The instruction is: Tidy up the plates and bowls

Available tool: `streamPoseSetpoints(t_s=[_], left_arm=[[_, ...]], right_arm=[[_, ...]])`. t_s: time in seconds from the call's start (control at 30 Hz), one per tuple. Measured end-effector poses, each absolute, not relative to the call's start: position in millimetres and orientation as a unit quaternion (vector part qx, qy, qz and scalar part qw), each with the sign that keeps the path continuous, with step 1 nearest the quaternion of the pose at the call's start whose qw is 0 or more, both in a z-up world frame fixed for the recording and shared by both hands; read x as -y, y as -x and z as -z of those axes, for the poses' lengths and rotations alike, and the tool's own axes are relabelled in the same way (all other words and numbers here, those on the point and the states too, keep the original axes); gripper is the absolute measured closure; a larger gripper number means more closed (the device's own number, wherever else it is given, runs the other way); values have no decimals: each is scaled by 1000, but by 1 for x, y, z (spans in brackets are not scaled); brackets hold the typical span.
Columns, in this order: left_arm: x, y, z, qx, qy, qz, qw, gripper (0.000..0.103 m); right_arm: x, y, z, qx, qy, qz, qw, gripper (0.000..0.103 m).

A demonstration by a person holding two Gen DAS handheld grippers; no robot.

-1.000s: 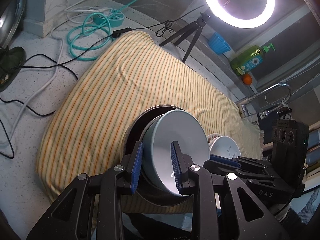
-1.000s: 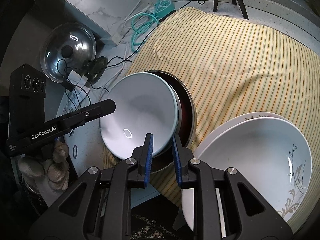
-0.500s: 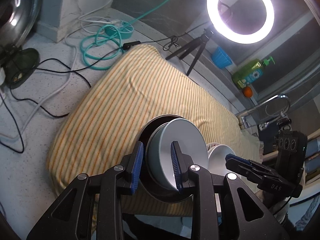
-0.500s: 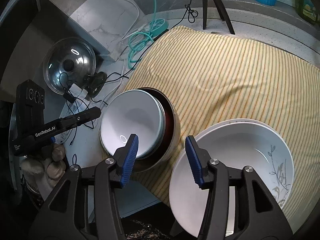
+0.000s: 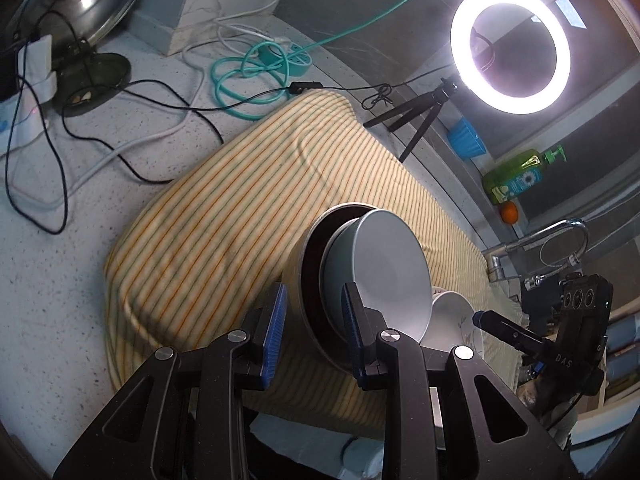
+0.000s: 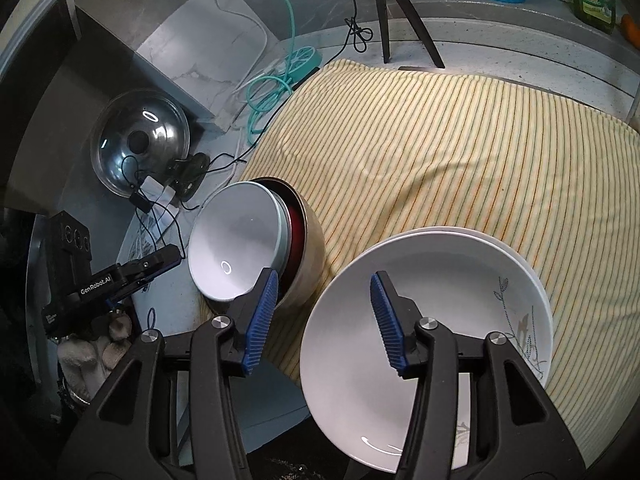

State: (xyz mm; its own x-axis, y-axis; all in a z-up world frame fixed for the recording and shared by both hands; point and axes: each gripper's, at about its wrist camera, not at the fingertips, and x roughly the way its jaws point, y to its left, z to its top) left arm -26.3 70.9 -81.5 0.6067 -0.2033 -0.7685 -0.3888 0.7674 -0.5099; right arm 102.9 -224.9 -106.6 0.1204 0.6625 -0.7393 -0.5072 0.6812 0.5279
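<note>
A pale blue-grey bowl point(image 5: 390, 264) sits nested inside a dark brown bowl point(image 5: 310, 280) on the striped cloth point(image 5: 224, 216); the nest also shows in the right wrist view point(image 6: 232, 244). My left gripper point(image 5: 314, 334) is open, just in front of the nested bowls, holding nothing. My right gripper point(image 6: 324, 320) is open and empty, raised between the nested bowls and a stack of white plates with a plant motif point(image 6: 436, 288). The white plates peek out behind the bowls in the left wrist view point(image 5: 456, 320).
A ring light on a tripod point(image 5: 510, 48), a blue cup point(image 5: 466, 138) and a green soap bottle point(image 5: 516, 176) stand at the back. Cables point(image 5: 120, 116) and a teal hose point(image 5: 248, 76) lie left of the cloth. A steel pot lid point(image 6: 138, 144) leans at the left. A tap point(image 5: 536, 240) is at the right.
Both grippers have pulled back from the nested bowls. The right gripper let go of the bowl rim and opened wide. The left gripper's fingers have spread apart.
</note>
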Motion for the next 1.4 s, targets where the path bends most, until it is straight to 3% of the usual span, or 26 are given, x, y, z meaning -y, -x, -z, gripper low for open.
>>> streamPoseSetpoints(t_s=[0.23, 0.43, 0.53, 1.4], left_arm=[[-76, 24, 92, -456, 328, -39, 826, 78], [-91, 22, 95, -464, 322, -25, 825, 78], [-93, 21, 96, -471, 317, -12, 823, 78], [-88, -12, 116, -503, 287, 39, 814, 84]], right_arm=[[217, -103, 117, -547, -94, -386, 737, 61], [205, -102, 129, -559, -122, -368, 733, 62], [199, -103, 137, -567, -138, -360, 728, 76], [174, -107, 154, -579, -129, -338, 731, 88]])
